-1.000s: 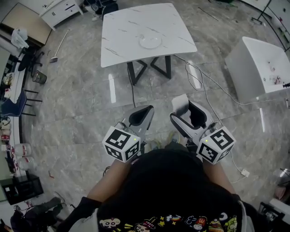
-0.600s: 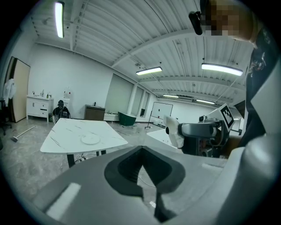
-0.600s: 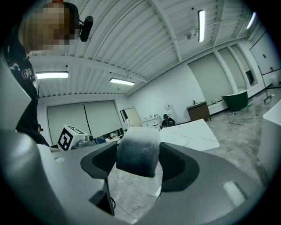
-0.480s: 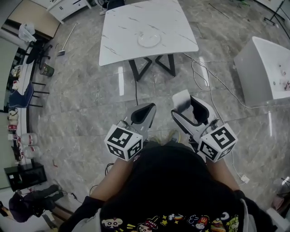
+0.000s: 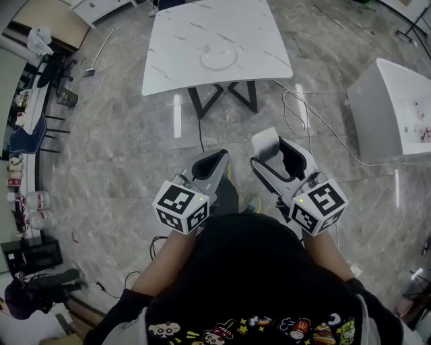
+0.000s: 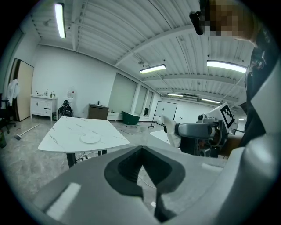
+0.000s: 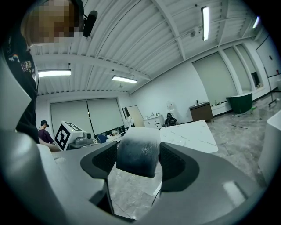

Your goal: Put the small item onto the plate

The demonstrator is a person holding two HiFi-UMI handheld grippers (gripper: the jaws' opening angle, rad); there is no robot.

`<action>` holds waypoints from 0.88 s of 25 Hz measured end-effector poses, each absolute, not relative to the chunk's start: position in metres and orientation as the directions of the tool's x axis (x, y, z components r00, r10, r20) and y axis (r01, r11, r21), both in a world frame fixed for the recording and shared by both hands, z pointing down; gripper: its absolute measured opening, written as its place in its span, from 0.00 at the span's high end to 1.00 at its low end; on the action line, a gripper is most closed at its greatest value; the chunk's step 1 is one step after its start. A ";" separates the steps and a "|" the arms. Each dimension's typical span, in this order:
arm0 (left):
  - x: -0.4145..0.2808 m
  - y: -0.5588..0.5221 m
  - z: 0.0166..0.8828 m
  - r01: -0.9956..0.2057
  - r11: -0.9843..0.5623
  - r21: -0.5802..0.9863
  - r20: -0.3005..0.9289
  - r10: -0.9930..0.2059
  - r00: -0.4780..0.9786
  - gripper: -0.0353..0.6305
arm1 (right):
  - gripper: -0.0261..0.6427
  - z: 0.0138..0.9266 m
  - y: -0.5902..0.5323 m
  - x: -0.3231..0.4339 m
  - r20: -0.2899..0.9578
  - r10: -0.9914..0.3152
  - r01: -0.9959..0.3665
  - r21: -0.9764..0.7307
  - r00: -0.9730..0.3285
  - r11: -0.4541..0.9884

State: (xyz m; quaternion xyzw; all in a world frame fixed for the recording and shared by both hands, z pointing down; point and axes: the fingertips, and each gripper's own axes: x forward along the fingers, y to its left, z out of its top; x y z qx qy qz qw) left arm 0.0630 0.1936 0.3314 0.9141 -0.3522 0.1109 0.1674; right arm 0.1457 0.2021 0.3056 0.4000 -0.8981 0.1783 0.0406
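A small white block [image 5: 264, 143] sits between the jaws of my right gripper [image 5: 271, 153], which is shut on it; it fills the middle of the right gripper view [image 7: 137, 151]. My left gripper [image 5: 210, 163] is shut with nothing in it, level with the right one. Both are held at waist height above the floor, well short of the table. The round white plate [image 5: 219, 59] lies near the middle of the white marble table [image 5: 176, 40]. In the left gripper view the plate [image 6: 90, 139] is far ahead on the left.
A second white table [image 5: 397, 101] stands at the right. A cable [image 5: 303, 114] trails across the grey tiled floor between the two tables. Chairs [image 5: 34, 128] and a white cabinet [image 5: 101, 8] line the left side.
Both grippers keep their pose and the right one keeps the block. The view has shifted a little over the floor, with the table still ahead.
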 end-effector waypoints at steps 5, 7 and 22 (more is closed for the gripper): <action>0.057 0.167 0.333 -0.662 -0.706 0.252 0.303 -0.591 0.747 0.95 | 0.47 0.308 0.182 0.134 0.252 -0.703 -0.746 -0.272 -0.664 0.607; 0.052 0.154 0.334 -0.653 -0.710 0.263 0.301 -0.583 0.755 0.95 | 0.47 0.309 0.171 0.128 0.265 -0.703 -0.751 -0.272 -0.659 0.601; -0.014 0.041 0.335 -0.634 -0.706 0.317 0.252 -0.581 0.773 0.95 | 0.47 0.306 0.063 0.060 0.302 -0.719 -0.780 -0.242 -0.626 0.578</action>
